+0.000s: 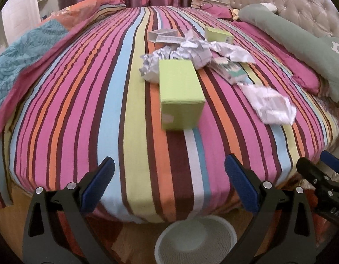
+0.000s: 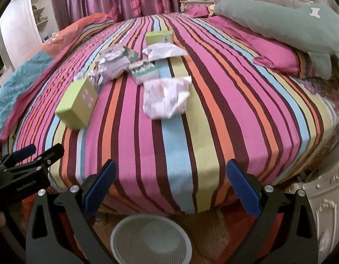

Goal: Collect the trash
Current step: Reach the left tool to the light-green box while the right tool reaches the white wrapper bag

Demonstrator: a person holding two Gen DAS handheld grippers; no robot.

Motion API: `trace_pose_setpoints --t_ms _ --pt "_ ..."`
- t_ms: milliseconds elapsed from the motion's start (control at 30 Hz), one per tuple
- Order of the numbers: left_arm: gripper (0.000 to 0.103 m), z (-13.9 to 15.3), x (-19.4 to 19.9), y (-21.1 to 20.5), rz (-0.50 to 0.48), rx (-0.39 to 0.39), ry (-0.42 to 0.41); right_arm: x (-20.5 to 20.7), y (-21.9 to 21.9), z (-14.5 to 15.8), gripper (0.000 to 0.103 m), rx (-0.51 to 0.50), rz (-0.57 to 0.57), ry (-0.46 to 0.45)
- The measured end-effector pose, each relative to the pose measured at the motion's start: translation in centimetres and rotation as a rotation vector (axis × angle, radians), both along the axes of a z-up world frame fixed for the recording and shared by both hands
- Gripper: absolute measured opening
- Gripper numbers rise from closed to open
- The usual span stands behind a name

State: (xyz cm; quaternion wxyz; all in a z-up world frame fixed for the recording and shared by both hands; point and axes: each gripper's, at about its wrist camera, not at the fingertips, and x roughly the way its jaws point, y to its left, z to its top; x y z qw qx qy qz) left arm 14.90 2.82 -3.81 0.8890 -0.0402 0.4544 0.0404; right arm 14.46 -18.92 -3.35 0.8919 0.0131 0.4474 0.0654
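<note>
We are holding both grippers' fingers spread wide with nothing between them: the left gripper (image 1: 169,187) and the right gripper (image 2: 171,189). Ahead of the fingers, on the striped bed (image 2: 213,110), are lying a green box (image 1: 180,96), crumpled paper (image 2: 165,98) and wrappers. Below the fingers is standing a white basket (image 2: 150,239).

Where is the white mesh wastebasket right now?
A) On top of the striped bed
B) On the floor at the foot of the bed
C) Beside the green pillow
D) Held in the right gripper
B: the wastebasket stands on the floor below the edge of the striped bed, between the open fingers in both wrist views.
</note>
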Motion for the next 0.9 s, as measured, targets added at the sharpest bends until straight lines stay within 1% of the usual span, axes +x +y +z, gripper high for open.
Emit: trace_pose_setpoints --t_ms 167,300,400,600,733,900 --pt "0.097 0.4 2.2 -0.2 -0.001 0.006 -0.014 2.5 0.3 0.5 0.095 0.002 0.007 -0.017" --pt "0.097 0.5 4.1 -0.2 -0.001 0.002 -0.017 4.5 0.6 0.4 0.095 0.009 0.011 -0.011" --pt "0.097 0.4 5.4 -0.3 -0.002 0.014 -0.016 5.7 0.8 0.1 0.095 0.005 0.020 -0.002" --pt "0.097 -0.4 7.6 -0.3 0.013 0.017 0.008 7.8 1.1 -0.6 0.095 0.007 0.034 0.014" --pt "0.097 -1.1 8.9 -0.1 0.029 0.012 0.028 9.2 1.4 -1.3 0.095 -0.015 0.037 0.021" --pt "0.097 -1.8 10.1 -0.2 0.033 0.049 0.054 10.7 1.5 -2.2 0.095 -0.037 0.040 0.044"
